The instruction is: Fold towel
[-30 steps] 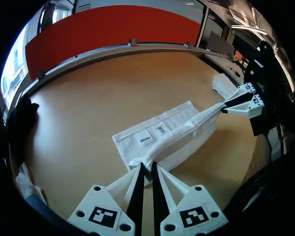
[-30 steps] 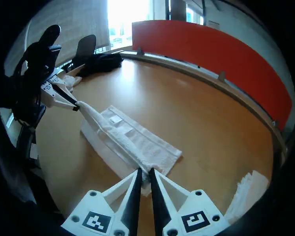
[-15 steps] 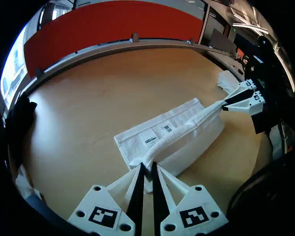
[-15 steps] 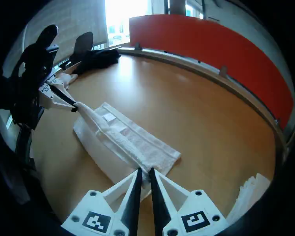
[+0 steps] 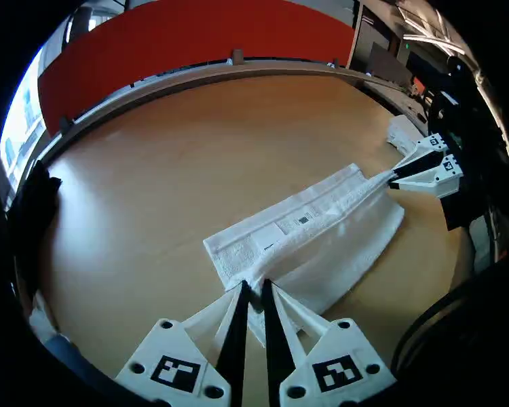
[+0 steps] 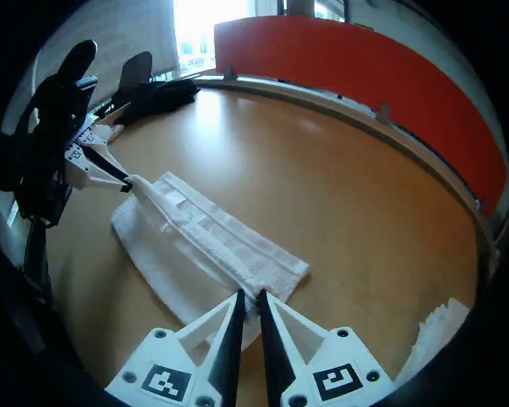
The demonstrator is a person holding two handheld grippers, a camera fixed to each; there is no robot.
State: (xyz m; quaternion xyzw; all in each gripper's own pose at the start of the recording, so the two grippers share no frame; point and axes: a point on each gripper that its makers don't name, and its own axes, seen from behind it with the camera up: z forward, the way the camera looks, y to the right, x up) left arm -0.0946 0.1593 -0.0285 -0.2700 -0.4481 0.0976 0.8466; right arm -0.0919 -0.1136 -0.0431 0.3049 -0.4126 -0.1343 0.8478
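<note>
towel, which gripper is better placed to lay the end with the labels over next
Probably left. The left gripper is shut on the towel at its lifted edge, at the end nearest the labels. The right gripper grips the same edge at the far end.

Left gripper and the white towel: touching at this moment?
Touching. The left gripper view shows the left gripper with both fingers pinched on a raised edge of the white towel, no gap between them.
</note>
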